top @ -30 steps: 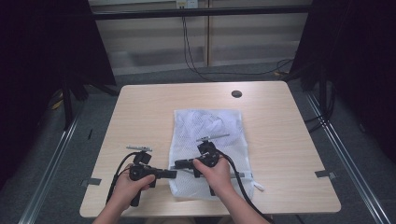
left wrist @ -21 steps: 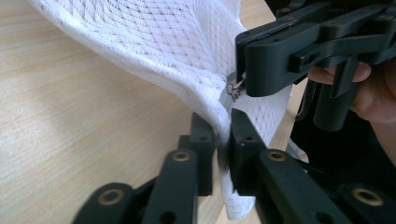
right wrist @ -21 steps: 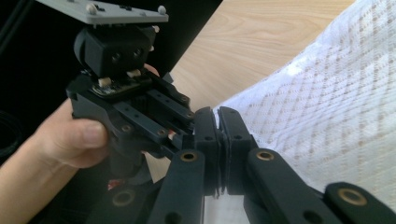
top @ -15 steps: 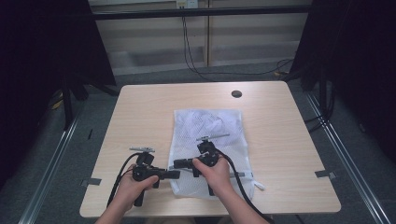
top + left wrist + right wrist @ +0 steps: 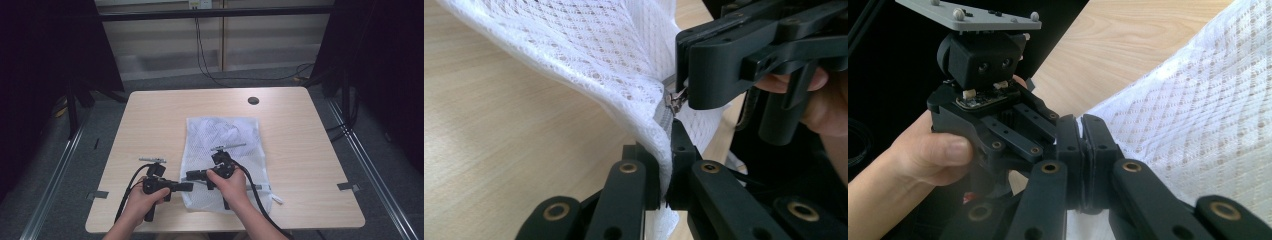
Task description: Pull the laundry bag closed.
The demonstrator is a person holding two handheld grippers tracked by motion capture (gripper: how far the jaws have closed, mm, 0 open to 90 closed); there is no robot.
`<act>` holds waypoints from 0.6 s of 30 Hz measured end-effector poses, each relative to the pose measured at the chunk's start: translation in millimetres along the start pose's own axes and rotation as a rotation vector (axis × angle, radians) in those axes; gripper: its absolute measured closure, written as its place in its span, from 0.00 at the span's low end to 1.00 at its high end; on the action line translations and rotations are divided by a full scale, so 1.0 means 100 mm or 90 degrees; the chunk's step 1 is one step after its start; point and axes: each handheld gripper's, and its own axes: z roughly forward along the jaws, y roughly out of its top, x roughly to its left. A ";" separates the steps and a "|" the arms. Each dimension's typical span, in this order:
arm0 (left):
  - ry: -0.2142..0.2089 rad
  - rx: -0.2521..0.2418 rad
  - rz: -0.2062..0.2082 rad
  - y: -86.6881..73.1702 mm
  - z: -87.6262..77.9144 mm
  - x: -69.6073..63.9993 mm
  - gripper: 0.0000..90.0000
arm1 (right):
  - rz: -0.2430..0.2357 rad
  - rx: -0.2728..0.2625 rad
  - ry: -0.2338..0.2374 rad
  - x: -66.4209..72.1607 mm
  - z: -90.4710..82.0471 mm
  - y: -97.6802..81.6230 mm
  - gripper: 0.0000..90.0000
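A white mesh zip bag [image 5: 225,140] lies flat on the wooden table [image 5: 150,125], a little right of centre. My left gripper [image 5: 189,186] meets it at the near left corner and is shut on the bag's grey zipper edge [image 5: 663,125], its jaws having just closed there. The mesh [image 5: 599,55] lifts up from those jaws [image 5: 666,172]. My right gripper [image 5: 191,175] points left, just behind the left one, shut on the small metal zipper pull [image 5: 674,100]. In the right gripper view, its jaws [image 5: 1082,150] are pressed together at the bag's edge [image 5: 1198,115], with the left gripper's body [image 5: 983,75] close behind.
A black round cap [image 5: 253,100] sits in the tabletop near the far edge. Cables [image 5: 255,192] trail from both grippers toward the near edge. A small white tag [image 5: 277,200] lies by the bag's near right corner. Dark curtains and metal rails flank the table.
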 end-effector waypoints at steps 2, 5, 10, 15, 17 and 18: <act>0.000 0.001 -0.001 0.00 0.00 0.00 0.98 | -0.001 0.002 0.001 -0.01 -0.01 0.00 0.97; -0.007 0.002 -0.004 0.00 0.00 -0.01 0.98 | -0.004 0.000 0.001 -0.02 -0.01 -0.01 0.97; -0.005 0.000 -0.005 0.00 -0.02 0.00 0.98 | -0.004 0.000 -0.002 -0.04 -0.05 -0.01 0.97; -0.003 0.002 -0.006 0.00 -0.01 -0.01 0.98 | 0.002 0.002 -0.002 -0.04 -0.07 -0.02 0.97; 0.001 -0.001 -0.005 0.01 -0.04 0.01 0.98 | -0.008 0.003 -0.010 -0.05 -0.08 -0.01 0.97; -0.005 -0.004 -0.014 0.01 -0.04 0.01 0.98 | -0.008 0.002 -0.012 -0.06 -0.10 -0.01 0.97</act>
